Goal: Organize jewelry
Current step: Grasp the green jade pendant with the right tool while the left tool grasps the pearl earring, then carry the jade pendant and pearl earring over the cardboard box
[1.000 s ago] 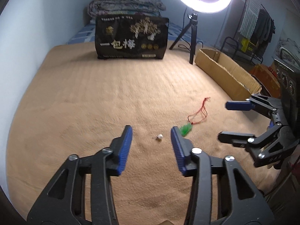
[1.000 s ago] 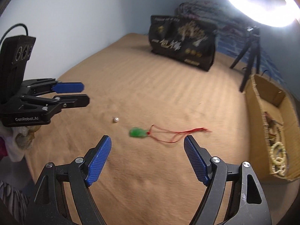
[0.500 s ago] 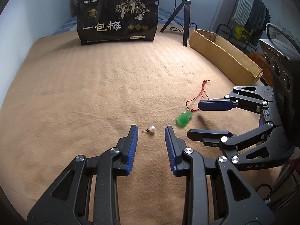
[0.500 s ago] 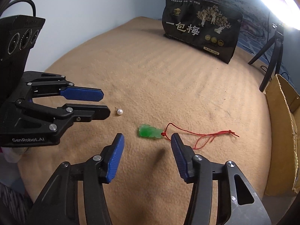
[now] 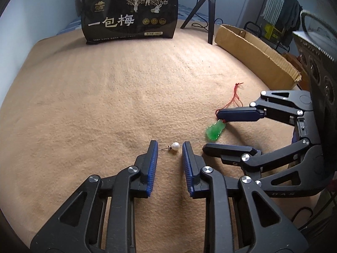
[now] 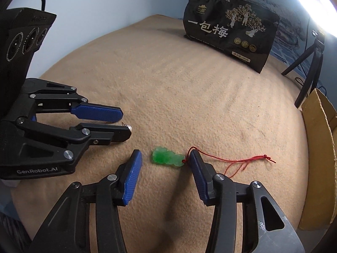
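A small pearl earring (image 5: 175, 146) lies on the tan blanket (image 5: 105, 97), between the tips of my left gripper (image 5: 170, 145). Its blue pads (image 5: 152, 164) stand apart from the pearl on both sides while the jaws are closing. A green jade pendant (image 6: 167, 158) on a red cord (image 6: 231, 161) lies between the fingers of my right gripper (image 6: 165, 155), whose jaws are also closing; the right pad is at the cord end, the left pad is clear of the stone. In the right wrist view the left gripper (image 6: 124, 124) is low at the left, with the pearl (image 6: 130, 128) at its tip.
An open cardboard box (image 5: 257, 48) lies along the blanket's right edge. A black printed bag (image 5: 130, 14) stands at the back, a tripod (image 5: 208, 10) beside it. A clothes rack (image 5: 280, 10) is beyond the box.
Both grippers have come down towards the blanket and narrowed. The pearl now sits between the left tips and the pendant between the right fingers.
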`<state>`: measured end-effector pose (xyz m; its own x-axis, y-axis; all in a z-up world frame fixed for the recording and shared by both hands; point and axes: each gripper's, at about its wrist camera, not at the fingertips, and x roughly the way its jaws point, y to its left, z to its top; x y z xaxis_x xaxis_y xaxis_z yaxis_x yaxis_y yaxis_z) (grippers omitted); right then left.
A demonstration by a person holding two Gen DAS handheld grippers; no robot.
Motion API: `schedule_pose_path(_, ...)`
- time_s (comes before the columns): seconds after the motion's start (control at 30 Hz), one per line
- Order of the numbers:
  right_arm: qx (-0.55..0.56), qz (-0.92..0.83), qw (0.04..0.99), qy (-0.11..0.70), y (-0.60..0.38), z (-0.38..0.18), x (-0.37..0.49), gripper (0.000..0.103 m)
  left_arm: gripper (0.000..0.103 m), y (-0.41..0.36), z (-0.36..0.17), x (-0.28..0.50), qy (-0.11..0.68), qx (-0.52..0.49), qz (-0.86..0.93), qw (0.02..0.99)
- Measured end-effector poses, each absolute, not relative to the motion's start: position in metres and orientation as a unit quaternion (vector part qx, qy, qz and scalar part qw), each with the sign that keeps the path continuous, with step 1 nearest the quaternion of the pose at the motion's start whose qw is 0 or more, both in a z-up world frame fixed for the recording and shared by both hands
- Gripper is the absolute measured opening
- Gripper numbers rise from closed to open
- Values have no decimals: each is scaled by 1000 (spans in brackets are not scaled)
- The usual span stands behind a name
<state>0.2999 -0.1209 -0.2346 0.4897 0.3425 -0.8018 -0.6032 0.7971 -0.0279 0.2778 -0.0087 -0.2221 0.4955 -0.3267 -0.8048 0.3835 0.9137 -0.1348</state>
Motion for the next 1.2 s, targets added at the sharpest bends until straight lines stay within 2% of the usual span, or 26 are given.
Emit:
schedule_pose_path(0.43, -184, 274, 847, 417, -117, -234, 303, 31, 17, -11, -228, 282, 455, 36, -205, 866)
schedule_pose_path(0.6, -176, 274, 848, 419, -119, -233, 303, 29, 17, -11, -228, 280, 452, 39, -201, 868)
schedule_pose_path(0.97, -163, 278, 855, 406, -129, -216, 288, 29, 16, -5, -212, 274, 441, 24, -190, 877)
schedule_pose_path(1.2, -131, 270, 872, 386, -155, -187, 275, 29, 16, -8, -188, 266, 421, 20, -193, 886)
